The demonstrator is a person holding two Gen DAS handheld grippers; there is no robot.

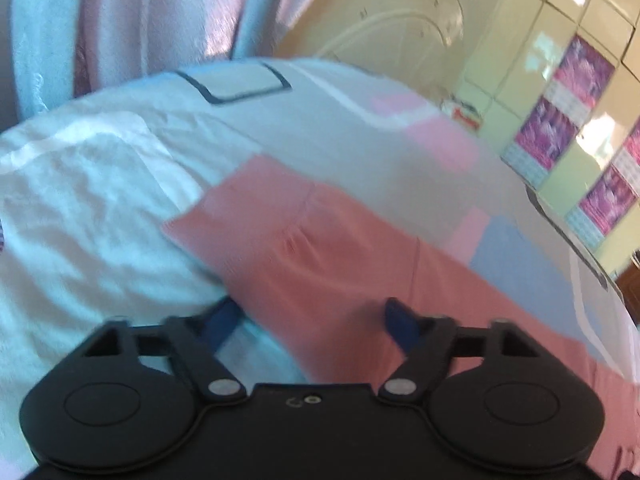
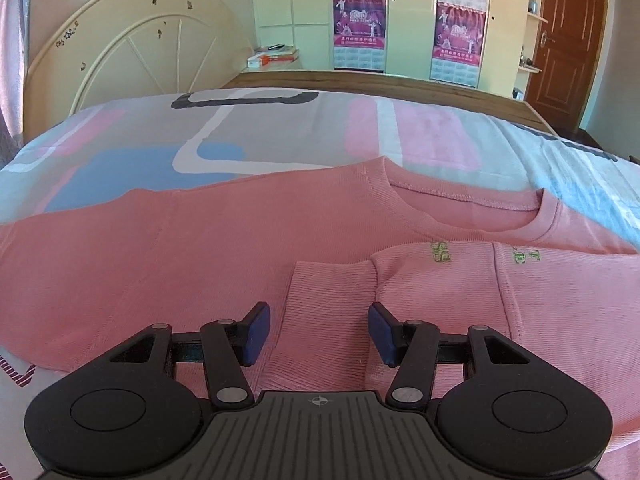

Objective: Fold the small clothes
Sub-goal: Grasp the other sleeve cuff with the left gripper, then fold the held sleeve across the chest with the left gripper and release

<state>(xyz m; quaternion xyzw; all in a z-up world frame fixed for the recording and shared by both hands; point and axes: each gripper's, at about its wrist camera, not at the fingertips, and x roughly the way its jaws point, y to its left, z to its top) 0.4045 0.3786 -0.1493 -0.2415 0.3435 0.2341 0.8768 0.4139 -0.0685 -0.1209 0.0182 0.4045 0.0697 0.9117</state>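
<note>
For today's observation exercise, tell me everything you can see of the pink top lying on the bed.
The pink top is a ribbed knit with a round, banded neckline and small green embroidery below the collar. It lies flat on the patterned bedsheet, one long sleeve folded across its front, cuff towards the camera. The right tongs stand open over that cuff; whether they touch it is unclear. In the blurred left view, the left tongs are open above its cloth.
</note>
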